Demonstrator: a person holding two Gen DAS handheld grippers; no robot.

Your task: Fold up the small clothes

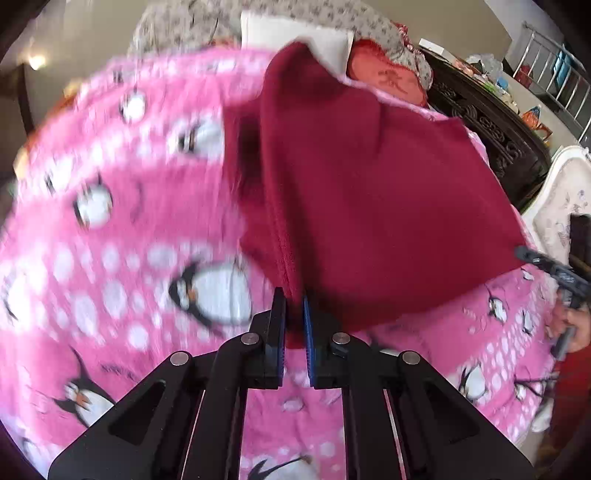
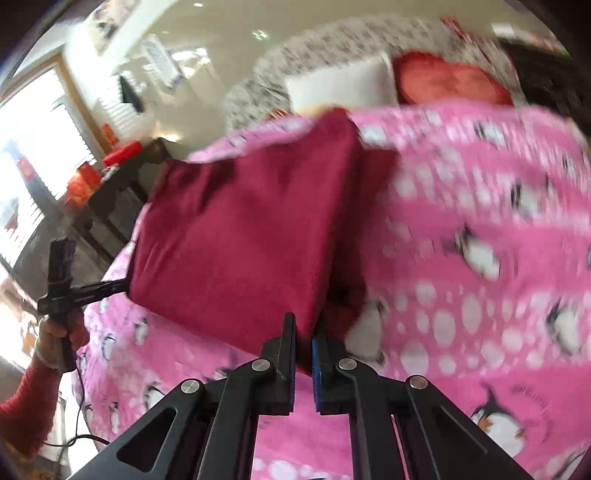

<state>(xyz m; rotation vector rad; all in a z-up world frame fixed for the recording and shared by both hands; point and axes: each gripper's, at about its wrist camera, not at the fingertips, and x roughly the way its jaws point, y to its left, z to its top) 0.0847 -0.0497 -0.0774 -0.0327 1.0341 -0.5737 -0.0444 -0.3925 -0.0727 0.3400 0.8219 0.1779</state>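
A dark red fleece garment (image 1: 369, 206) is held up over a pink penguin-print blanket (image 1: 110, 258). My left gripper (image 1: 294, 317) is shut on its near left corner. My right gripper (image 2: 303, 339) is shut on the garment's (image 2: 240, 236) near right corner. The cloth hangs stretched between the two grippers, with a fold of it lying further back. In the left wrist view the right gripper (image 1: 554, 273) shows at the right edge. In the right wrist view the left gripper (image 2: 92, 290) shows at the garment's left corner. Both views are blurred.
The blanket (image 2: 480, 295) covers a bed. A white pillow (image 1: 325, 40), a red cushion (image 1: 391, 81) and a floral quilt (image 1: 332, 14) lie at the head. A dark carved cabinet (image 1: 491, 125) with clutter stands to the right. A white chair (image 1: 565, 192) stands near it.
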